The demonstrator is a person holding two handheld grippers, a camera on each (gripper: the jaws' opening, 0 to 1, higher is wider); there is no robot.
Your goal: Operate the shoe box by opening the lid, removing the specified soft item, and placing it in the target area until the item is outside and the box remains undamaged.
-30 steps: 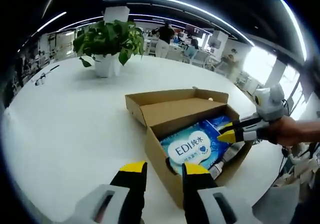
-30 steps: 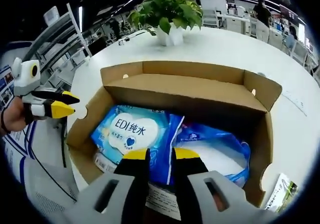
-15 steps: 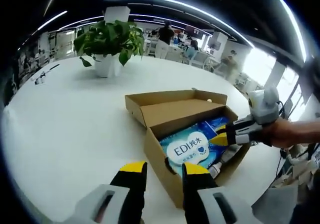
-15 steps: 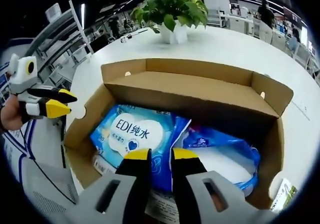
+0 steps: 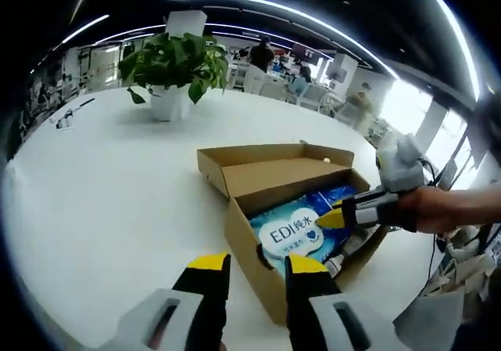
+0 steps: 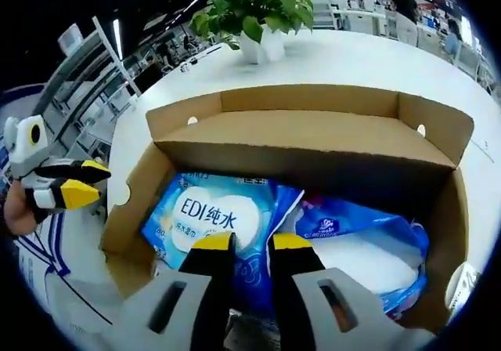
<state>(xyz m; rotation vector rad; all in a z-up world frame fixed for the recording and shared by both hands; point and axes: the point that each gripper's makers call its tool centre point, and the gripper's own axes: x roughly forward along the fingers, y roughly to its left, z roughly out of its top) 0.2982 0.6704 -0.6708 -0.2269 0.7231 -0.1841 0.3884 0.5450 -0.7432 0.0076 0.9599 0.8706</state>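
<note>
Right gripper (image 6: 242, 243) with yellow tips, jaws narrow and holding nothing, low over soft blue wipes pack (image 6: 211, 214) in open brown cardboard box (image 6: 305, 143), ready to grab; left gripper (image 5: 249, 263) narrow too, waiting beside.

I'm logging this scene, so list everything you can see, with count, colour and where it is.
box: one, brown cardboard, lid open, on the table
wipes pack: one, blue and white, inside the box toward its left end in the right gripper view
bag: one, blue and white plastic, inside the box beside the wipes pack
plant: one, green in a white pot, on the table beyond the box
table: one, white, under the box and plant
left gripper: yellow tips, near the box's near corner, holding nothing
right gripper: yellow tips, over the wipes pack in the box
</note>
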